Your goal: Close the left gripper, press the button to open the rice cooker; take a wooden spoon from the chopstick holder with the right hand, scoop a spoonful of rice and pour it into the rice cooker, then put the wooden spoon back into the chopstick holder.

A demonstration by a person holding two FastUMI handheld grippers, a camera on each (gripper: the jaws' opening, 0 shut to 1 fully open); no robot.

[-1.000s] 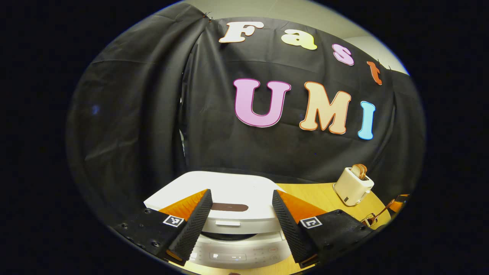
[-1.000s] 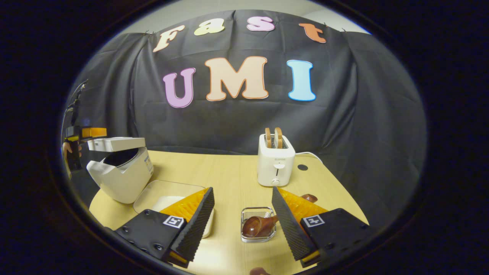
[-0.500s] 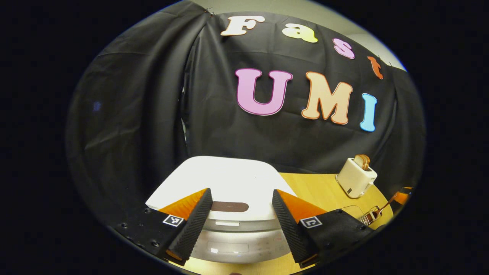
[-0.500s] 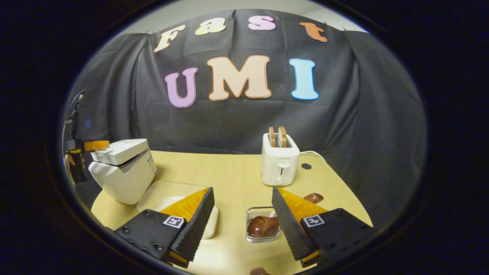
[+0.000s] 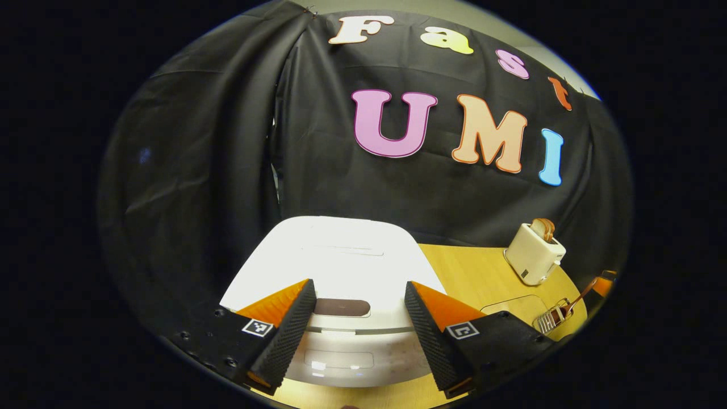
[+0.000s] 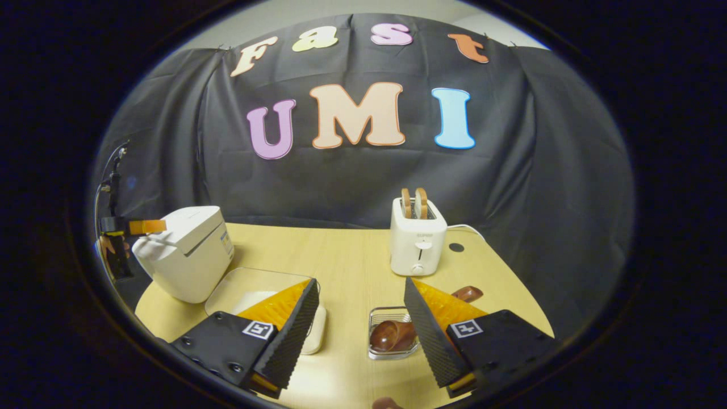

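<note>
Left gripper (image 5: pixel 359 329): fingers spread wide, nothing between them, poised over the front edge of the rice cooker (image 5: pixel 341 267).
Rice cooker: white, lid down, at the table's (image 6: pixel 352 255) left end; the dark oval on its lid sits between the left fingers.
Right gripper (image 6: pixel 360 332): wide apart, holding nothing, above the table.
Wooden spoon (image 6: pixel 392 335): lying in the wire chopstick holder (image 6: pixel 377 353), just beside the right finger.
Rice tray (image 6: pixel 250 287): near the cooker, partly behind the left finger.
Toaster (image 6: pixel 417 241): farther back, bread slices up.
</note>
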